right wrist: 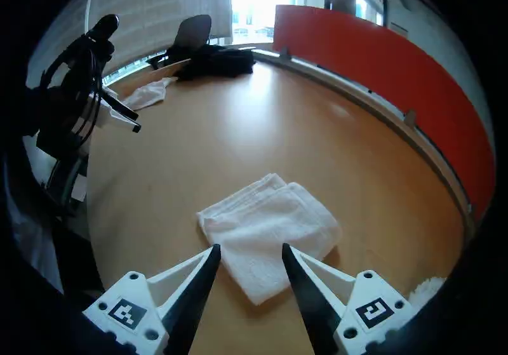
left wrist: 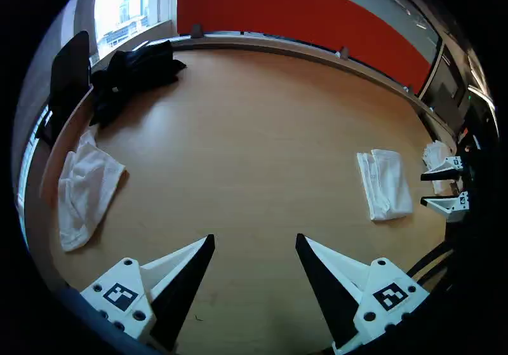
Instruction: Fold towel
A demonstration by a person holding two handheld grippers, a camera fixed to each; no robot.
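Note:
A folded white towel [right wrist: 270, 228] lies on the wooden table [right wrist: 254, 133], just beyond my right gripper [right wrist: 249, 248]. That gripper is open, and its fingertips hover over the towel's near edge with nothing between them. In the left gripper view the same folded towel [left wrist: 384, 183] sits at the right, with the right gripper [left wrist: 433, 188] beside it. My left gripper [left wrist: 254, 237] stands open over bare table, holding nothing. A second, crumpled white towel [left wrist: 86, 193] lies unfolded at the table's left edge. It appears as a crumpled towel [right wrist: 146, 94] behind the left gripper [right wrist: 130, 119] in the right gripper view.
A heap of black clothing [left wrist: 130, 75] rests at the far corner, with a dark chair [left wrist: 66, 69] behind it. A red partition [left wrist: 305, 18] runs along the table's back edge. Another white cloth [left wrist: 435, 155] lies near the right gripper. Between the two towels the wood is bare.

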